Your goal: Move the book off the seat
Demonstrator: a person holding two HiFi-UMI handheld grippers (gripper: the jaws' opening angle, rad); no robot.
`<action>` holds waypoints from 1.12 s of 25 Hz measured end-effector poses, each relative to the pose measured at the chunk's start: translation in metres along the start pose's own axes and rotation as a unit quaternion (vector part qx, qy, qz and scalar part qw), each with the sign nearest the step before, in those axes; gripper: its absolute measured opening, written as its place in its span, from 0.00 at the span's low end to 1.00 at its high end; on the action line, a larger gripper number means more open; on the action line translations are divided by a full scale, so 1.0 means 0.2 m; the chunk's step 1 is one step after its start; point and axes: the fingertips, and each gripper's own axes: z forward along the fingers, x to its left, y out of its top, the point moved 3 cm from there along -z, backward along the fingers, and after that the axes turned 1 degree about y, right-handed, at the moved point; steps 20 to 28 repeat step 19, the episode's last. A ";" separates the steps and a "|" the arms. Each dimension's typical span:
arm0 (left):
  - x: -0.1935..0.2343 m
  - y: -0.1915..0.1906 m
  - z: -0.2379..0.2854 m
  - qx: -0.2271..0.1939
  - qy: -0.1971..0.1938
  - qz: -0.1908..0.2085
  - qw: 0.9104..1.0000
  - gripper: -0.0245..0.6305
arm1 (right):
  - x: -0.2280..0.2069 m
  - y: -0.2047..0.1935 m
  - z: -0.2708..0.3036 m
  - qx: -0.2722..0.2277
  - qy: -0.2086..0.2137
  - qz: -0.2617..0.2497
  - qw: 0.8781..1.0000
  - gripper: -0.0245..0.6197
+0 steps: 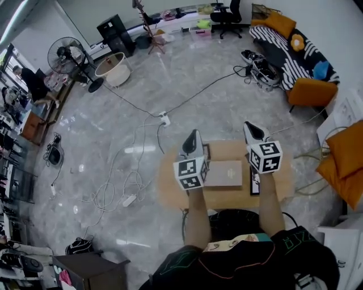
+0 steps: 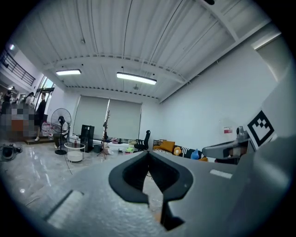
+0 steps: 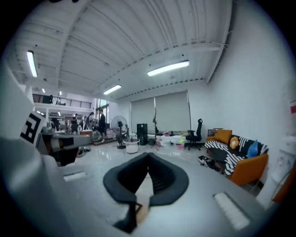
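At the bottom edge of the head view the person (image 1: 238,261) leans over both forearms, which run up the frame to the two tools held just below centre. The left gripper (image 1: 193,139) and the right gripper (image 1: 251,130) hang side by side, a little apart. In each gripper view, left (image 2: 148,156) and right (image 3: 148,158), the dark jaws meet tip to tip with nothing caught between them and only the room beyond, so both tongs are closed and empty. Beneath them, in the gap between the two marker cubes, the book (image 1: 224,173) lies flat and closed on the round wooden seat (image 1: 170,190), roughly at its middle, with neither tool touching it. A dark flat thing (image 1: 255,184), too hidden to name, lies just to its right. The book looks thin, stiff-covered and fairly light, with a smooth pale cover that may slip. Lying flat, it gives the jaws no face to bite, so an edge probably has to be nudged past the seat's rim or tipped up first. The spine side seems the better hold, since a pinch on the open side could let the pages fan and sag, and one tool at each short edge should carry it level. Further off, cables (image 1: 122,190) trail across the shiny floor at centre left, a fan (image 1: 67,55) stands upper left, an office chair (image 1: 229,14) sits at the top edge, and a striped sofa (image 1: 283,54) lies upper right
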 end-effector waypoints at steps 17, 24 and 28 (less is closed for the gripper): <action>0.06 0.20 0.09 -0.032 0.032 0.046 0.998 0.05 | 0.06 0.25 0.09 -0.060 0.033 -0.056 0.996 0.04; 0.07 0.21 0.09 -0.031 0.039 0.054 0.997 0.05 | 0.05 0.26 0.10 -0.056 0.030 -0.059 0.996 0.04; 0.07 0.21 0.09 -0.031 0.039 0.054 0.997 0.05 | 0.05 0.26 0.10 -0.056 0.030 -0.059 0.996 0.04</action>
